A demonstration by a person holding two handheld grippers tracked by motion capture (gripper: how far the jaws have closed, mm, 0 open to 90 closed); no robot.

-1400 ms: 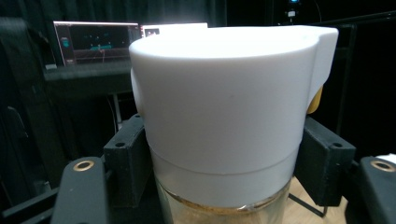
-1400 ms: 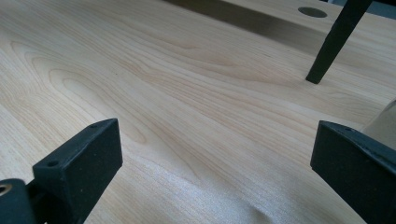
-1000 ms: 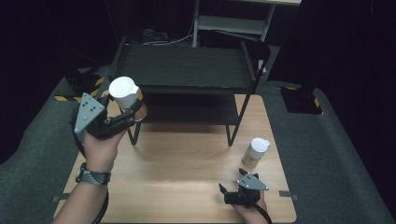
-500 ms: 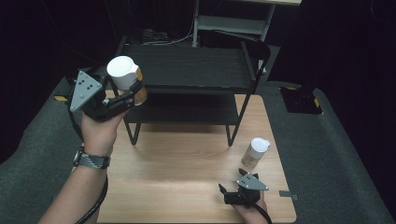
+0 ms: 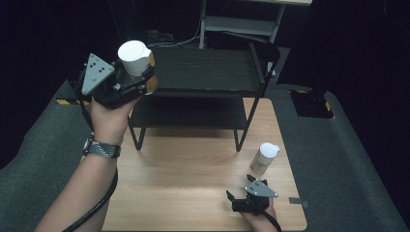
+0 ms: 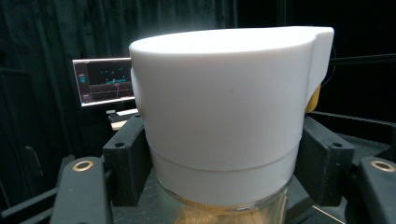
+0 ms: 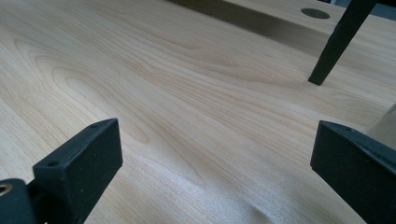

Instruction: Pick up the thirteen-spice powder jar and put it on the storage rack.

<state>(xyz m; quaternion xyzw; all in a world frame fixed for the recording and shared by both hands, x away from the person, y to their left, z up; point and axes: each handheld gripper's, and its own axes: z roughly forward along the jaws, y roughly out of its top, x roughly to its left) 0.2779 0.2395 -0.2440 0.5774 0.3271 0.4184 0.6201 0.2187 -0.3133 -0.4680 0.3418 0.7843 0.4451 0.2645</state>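
The left tool (image 5: 138, 79) held a clear glass jar with a white plastic cap (image 5: 135, 58) above the black 2-tier rack (image 5: 203, 72), jaws clamped just under the cap – rigid, smooth, likely breakable and slippery. The right tool (image 5: 241, 199) sat wide open, empty, on the wooden bench (image 5: 193, 159)

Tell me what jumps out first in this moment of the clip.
The left gripper holds a white-capped jar raised at the left end of the black shelf rack, its jaws clamped on it just below the cap. A second jar stands on the wooden table, near the open right gripper resting at the front edge.
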